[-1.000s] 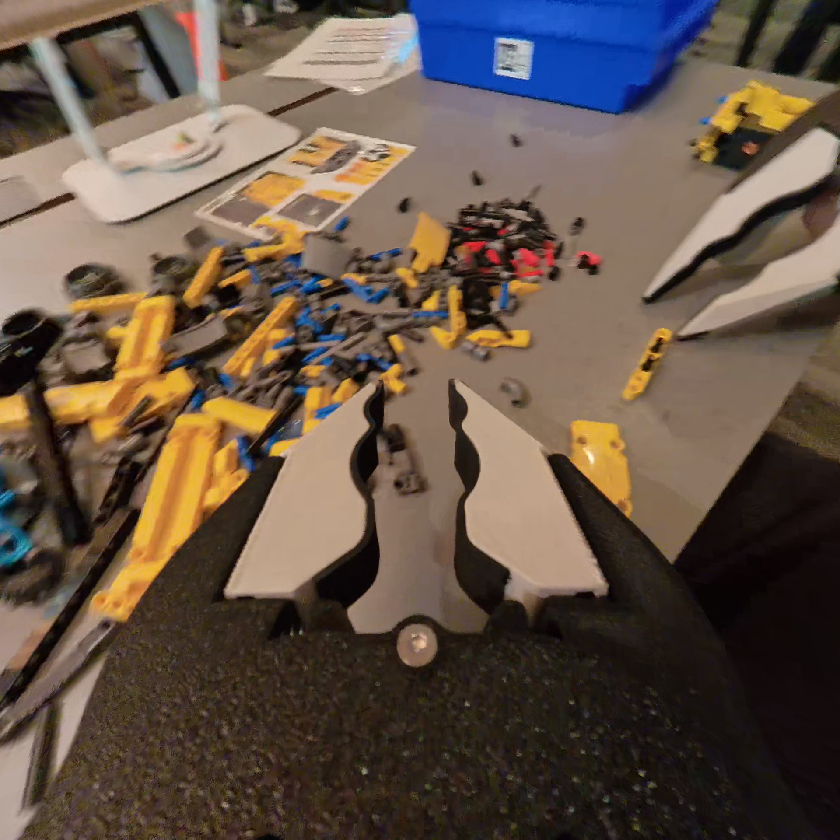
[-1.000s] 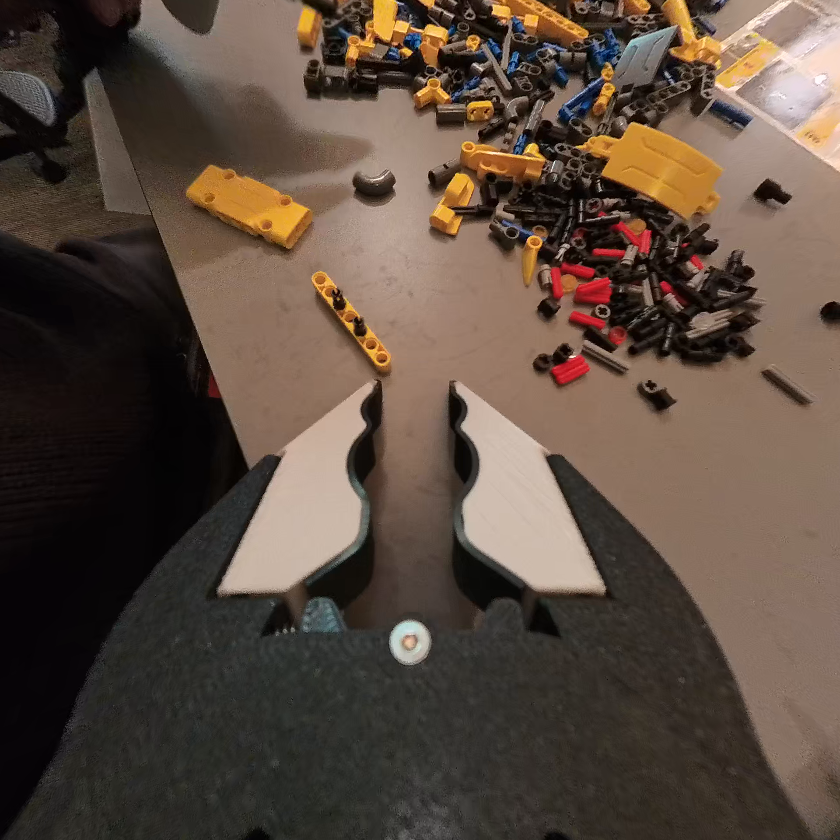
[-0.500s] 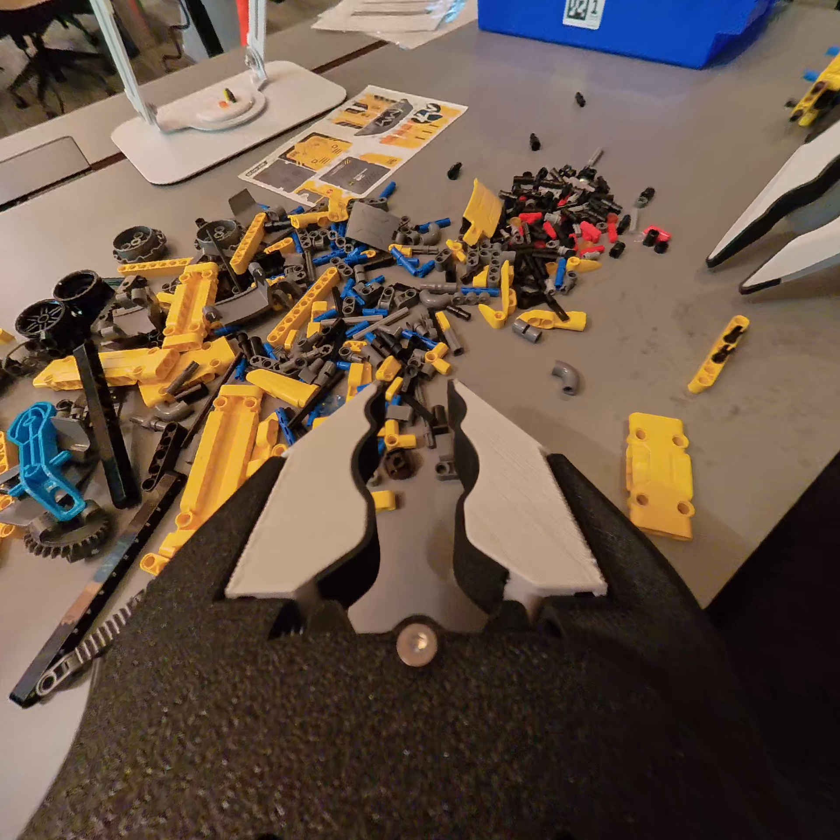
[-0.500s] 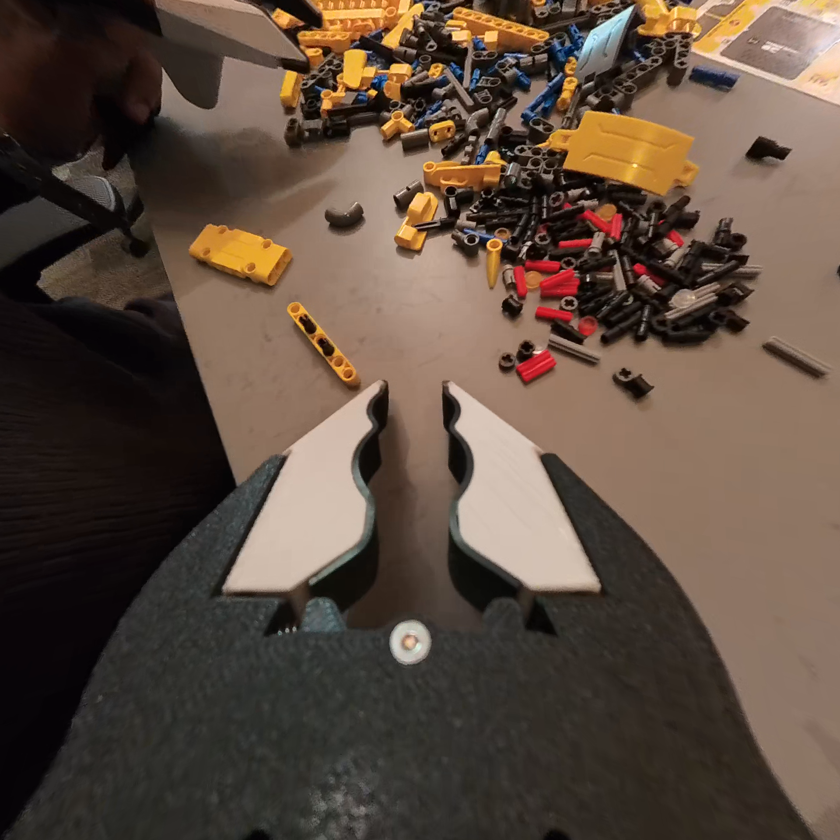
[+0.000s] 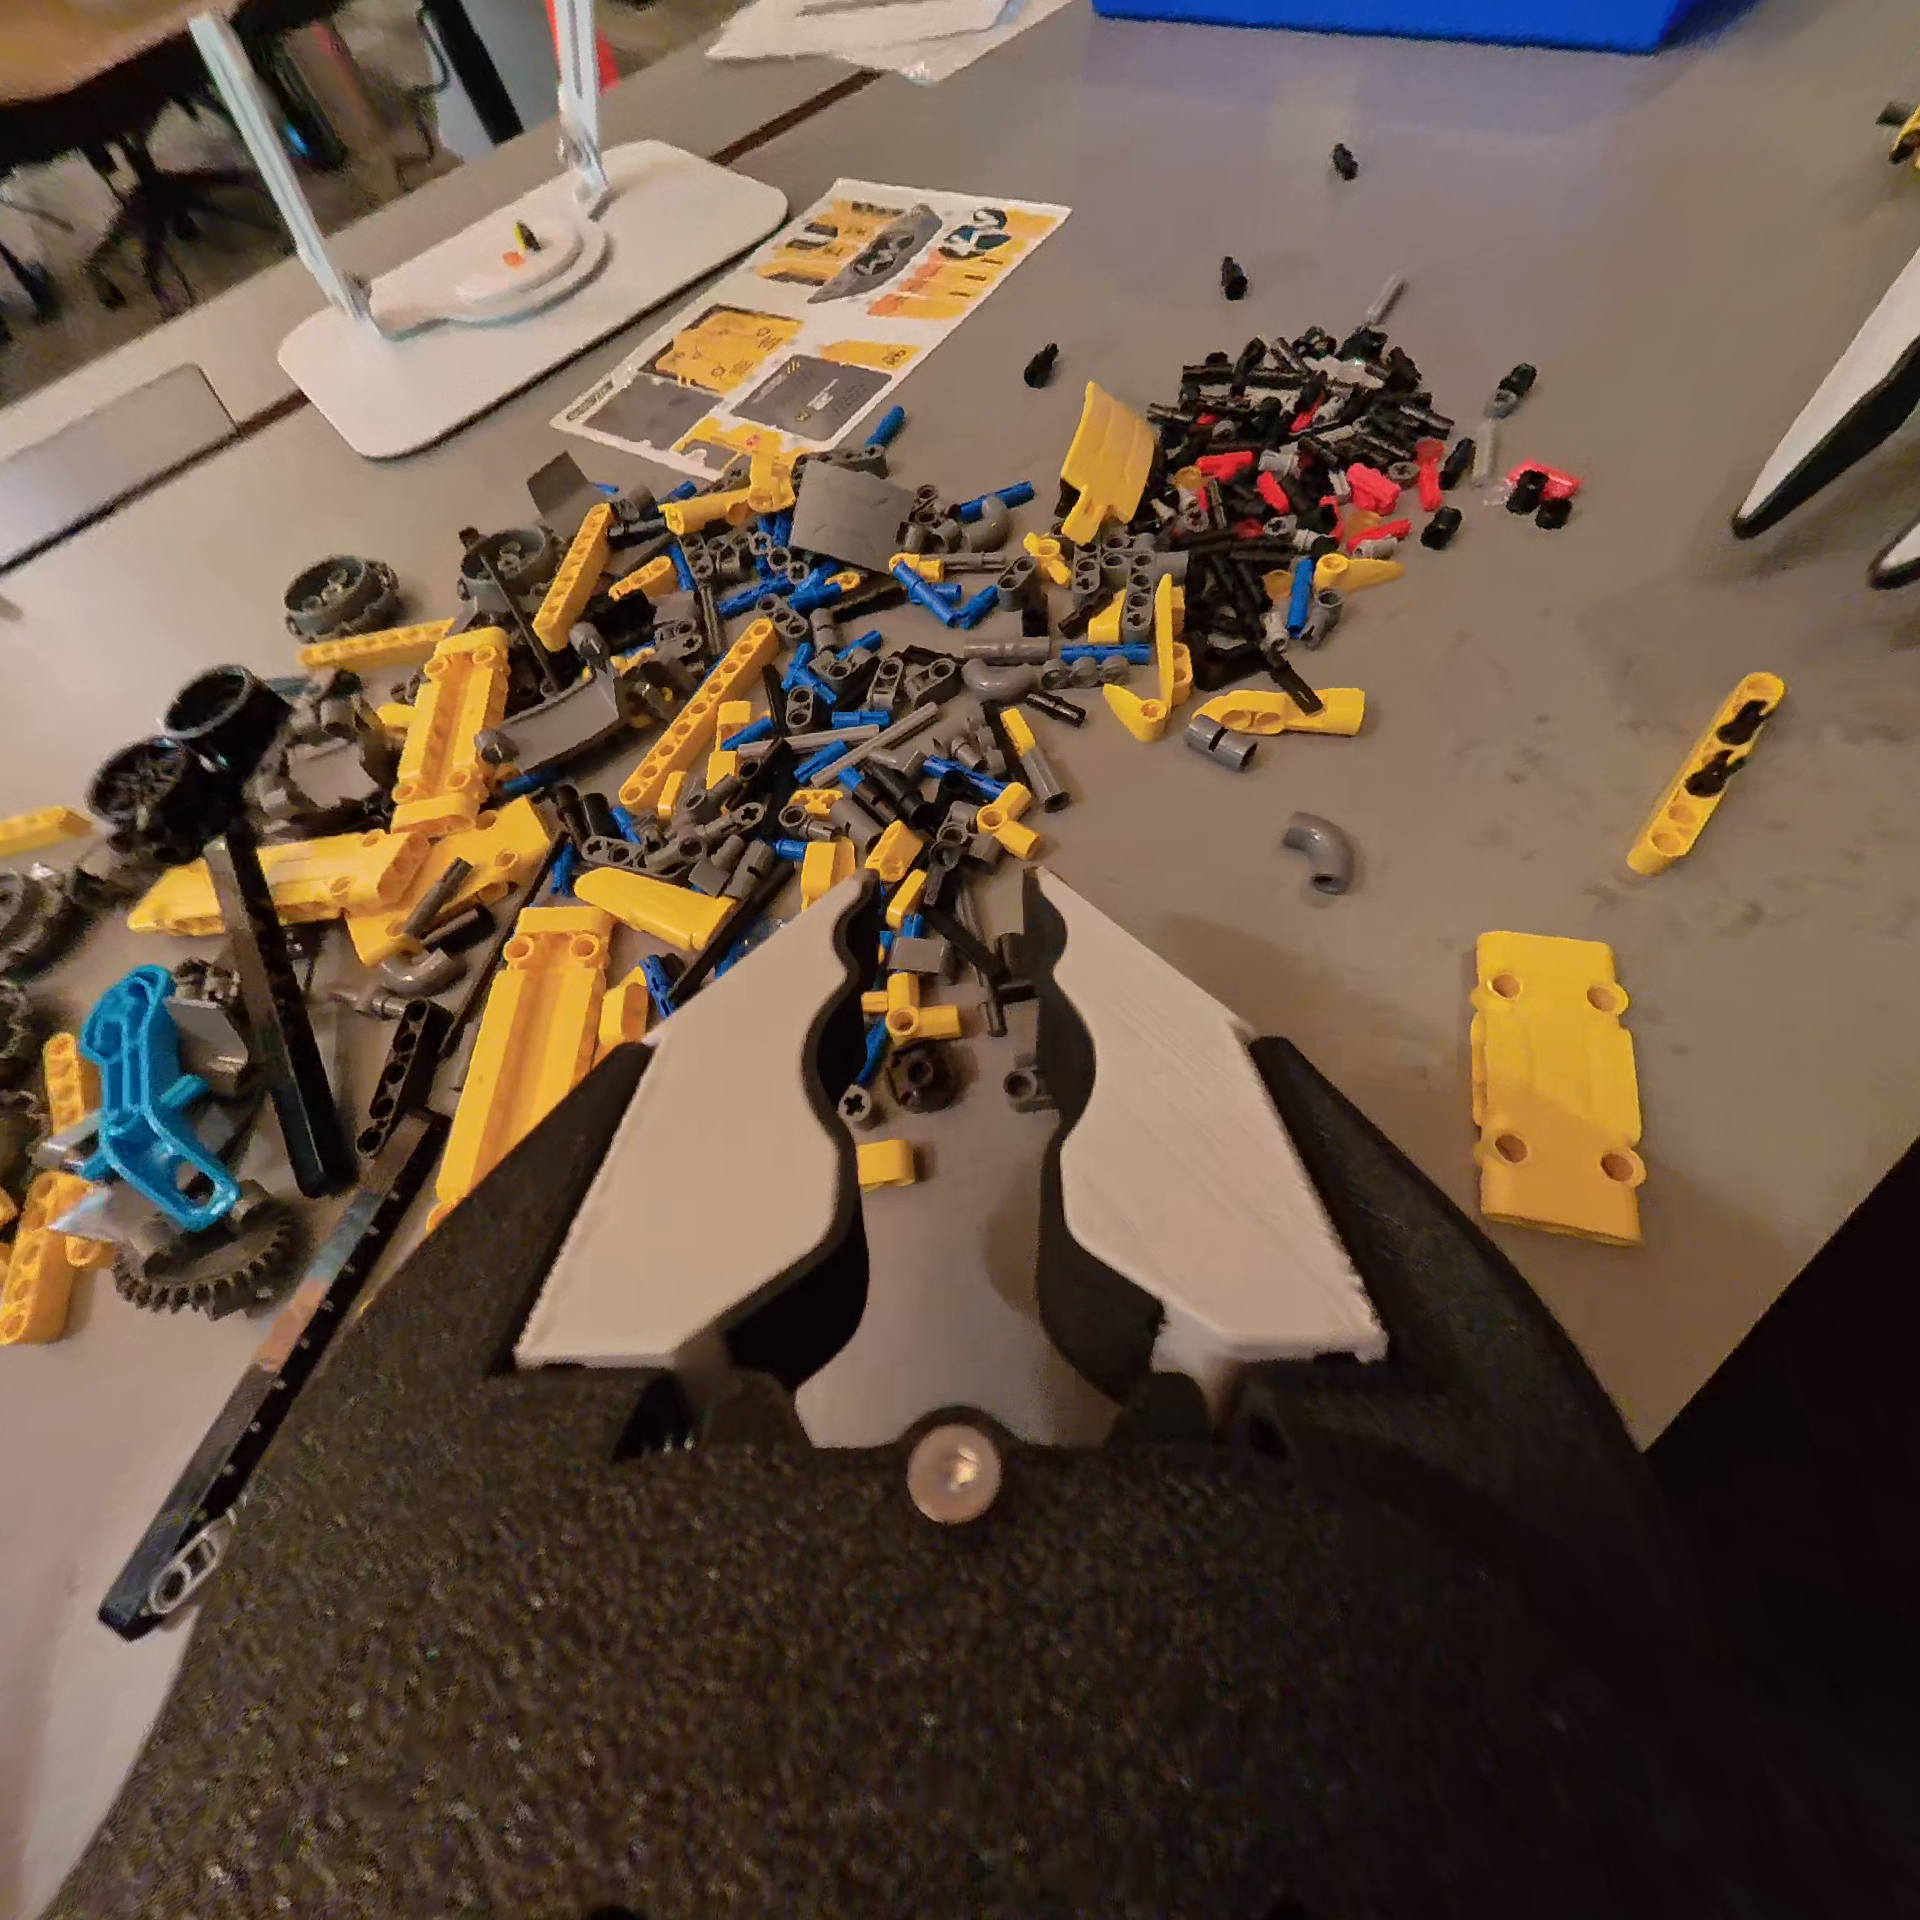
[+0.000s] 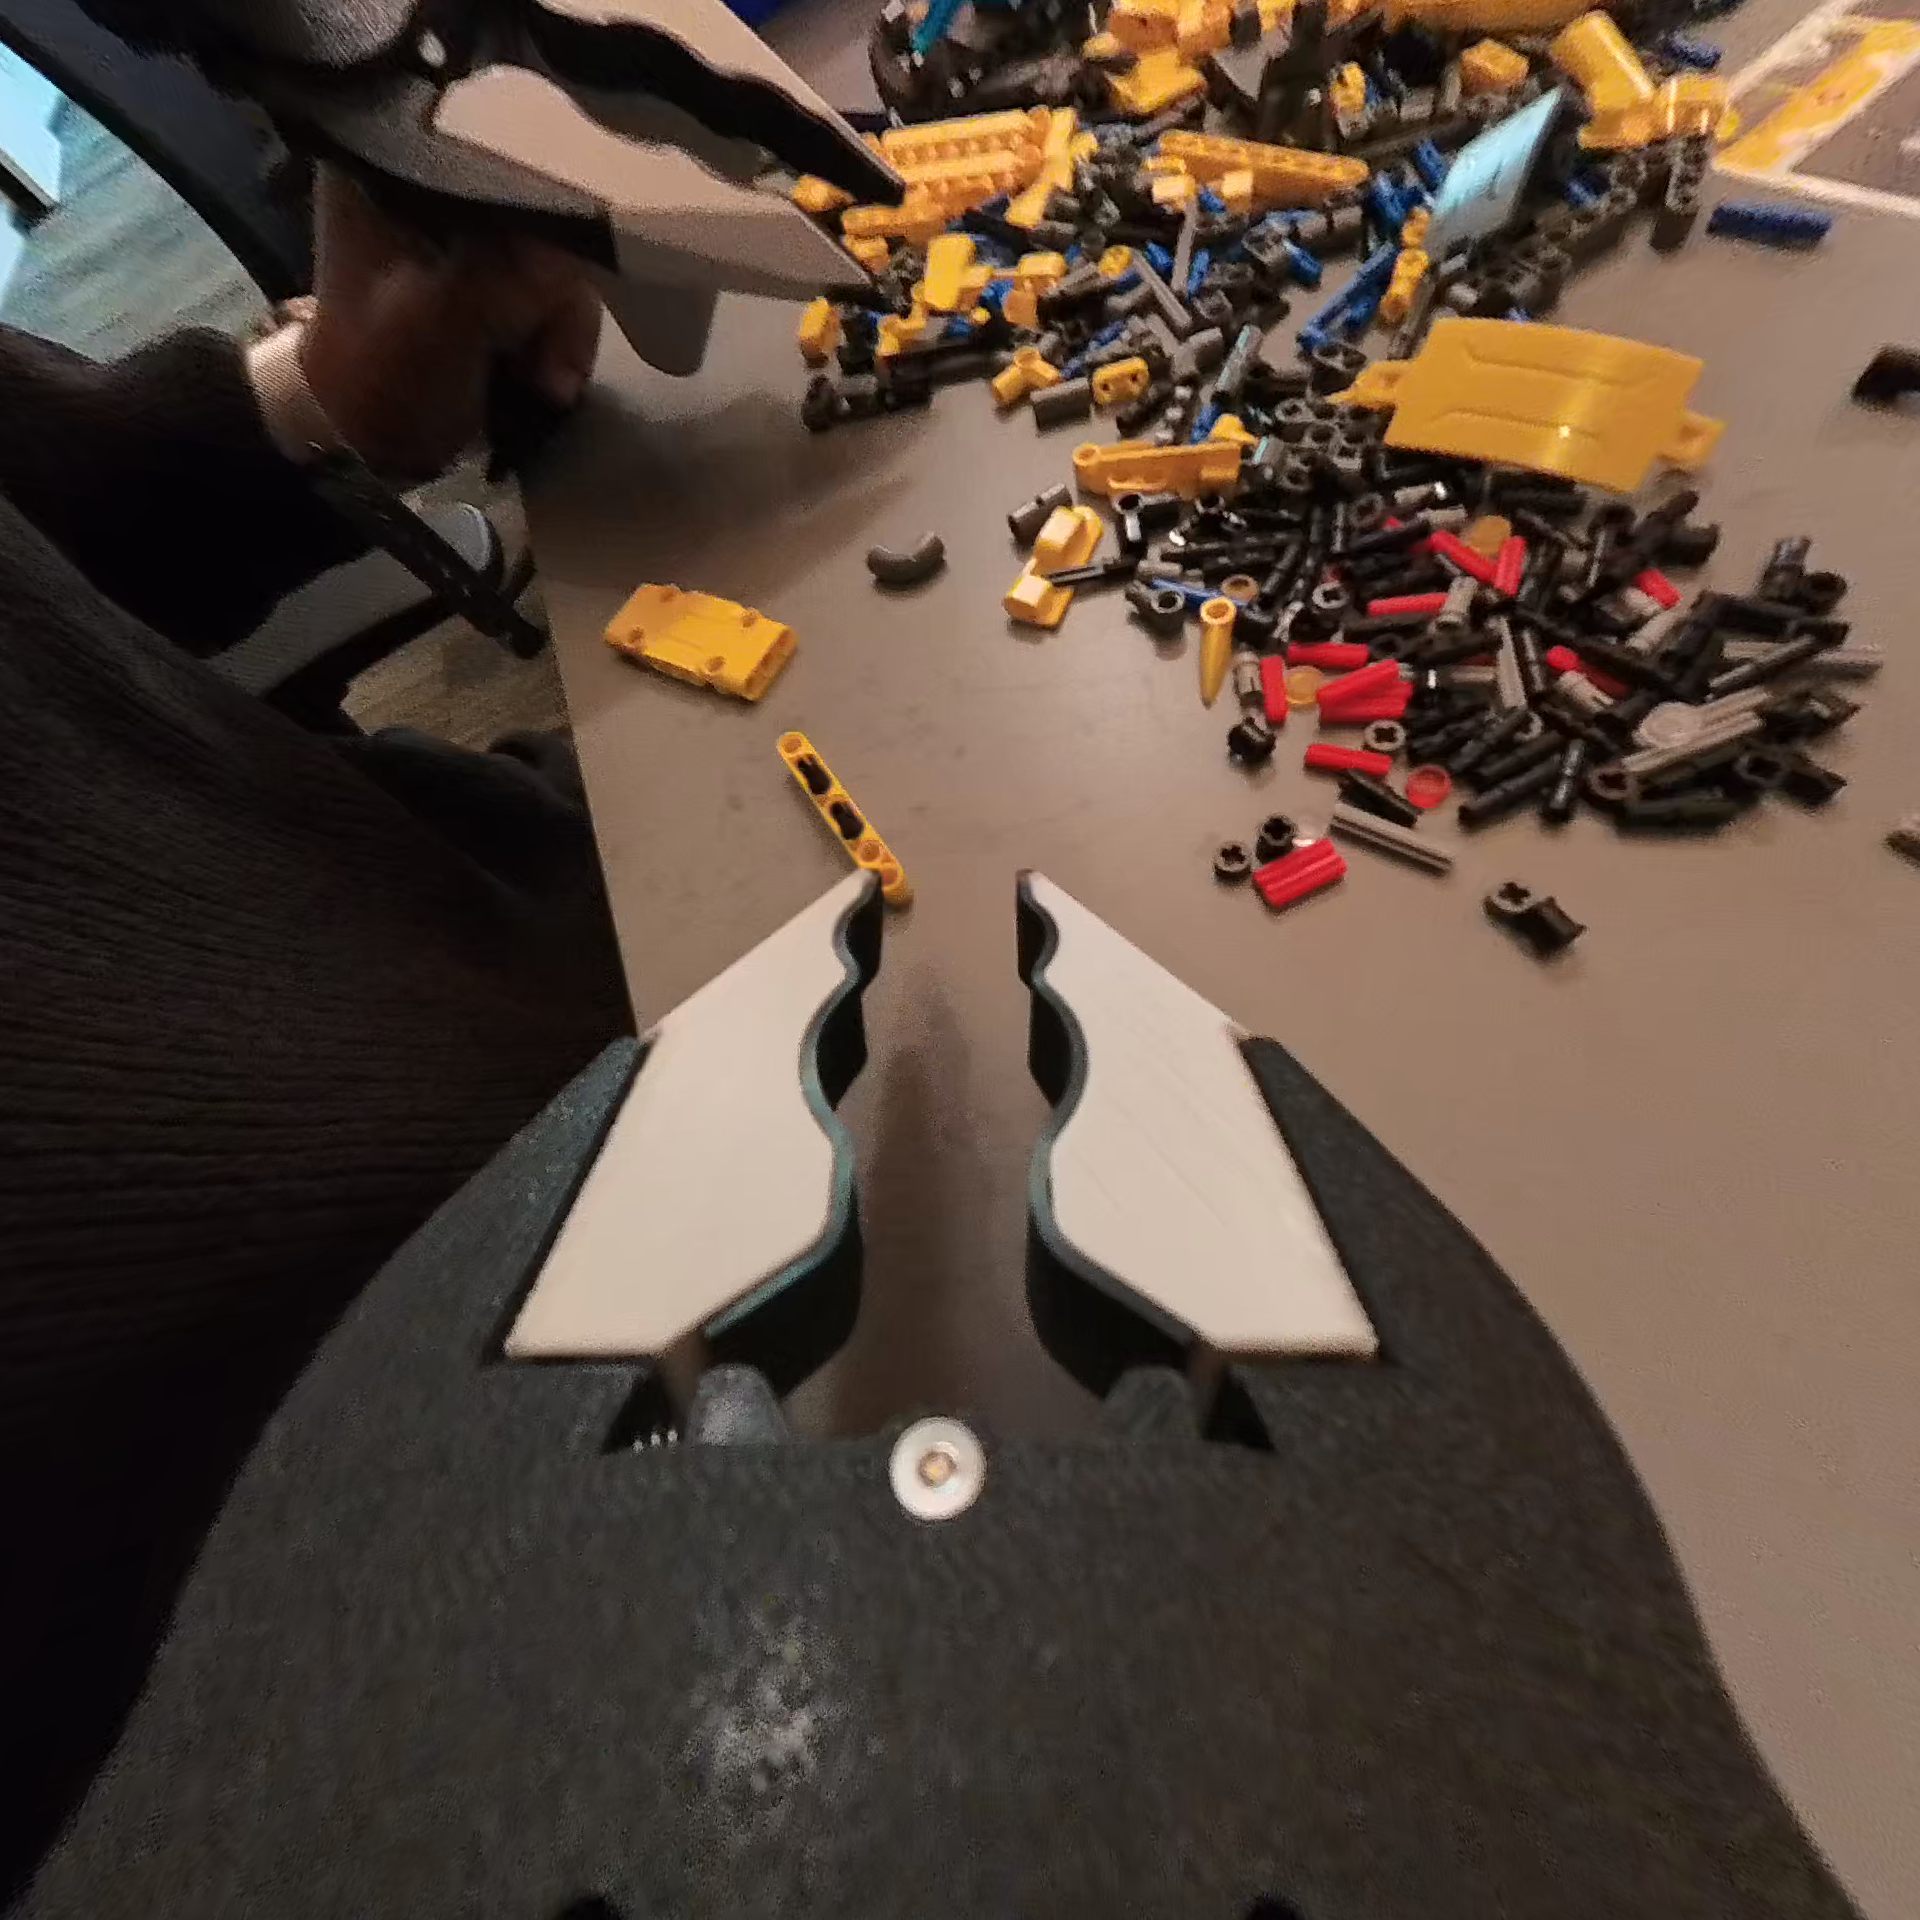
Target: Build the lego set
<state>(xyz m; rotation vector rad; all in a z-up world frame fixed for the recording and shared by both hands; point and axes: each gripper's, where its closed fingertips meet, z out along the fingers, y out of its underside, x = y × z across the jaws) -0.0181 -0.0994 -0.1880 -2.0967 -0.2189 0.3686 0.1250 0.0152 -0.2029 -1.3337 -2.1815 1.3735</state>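
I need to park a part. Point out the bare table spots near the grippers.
Bare table lies right of the right gripper, below the black-and-red pin pile. Another gap sits between the grey elbow and yellow beam. The mixed pile ahead of the left gripper is crowded.

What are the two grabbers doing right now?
Left gripper: open, empty, over the pile of small yellow, blue and grey plastic building pieces.
Right gripper: open, empty, beside the short yellow holed beam.

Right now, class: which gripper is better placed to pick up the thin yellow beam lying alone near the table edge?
Right. The right gripper is open, and its left fingertip is almost at the yellow beam. The left gripper, also open, hangs over the mixed brick pile, well away from it.
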